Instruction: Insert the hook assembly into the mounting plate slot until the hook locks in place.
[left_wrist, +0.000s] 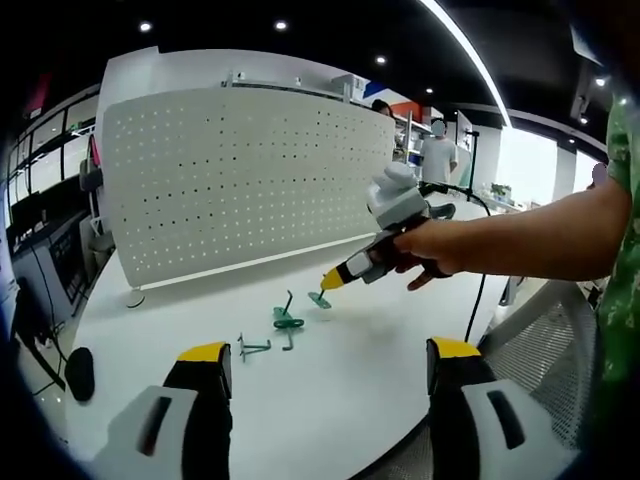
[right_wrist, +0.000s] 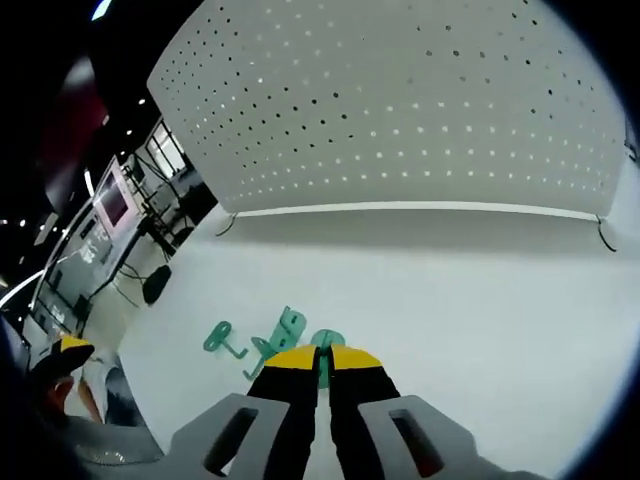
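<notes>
My right gripper (right_wrist: 321, 368): jaws closed on a green hook (right_wrist: 325, 343), centre frame. My left gripper (left_wrist: 330, 362): jaws wide apart, empty, over the counter (left_wrist: 380, 330).

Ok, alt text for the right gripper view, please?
The right gripper, jaws shut on a green hook, hangs above a white table. Two more green hooks lie on the table at lower left, and a white pegboard stands beyond.

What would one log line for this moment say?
right gripper: shut on green hook | left gripper: open | two hooks on table | pegboard upright
</notes>
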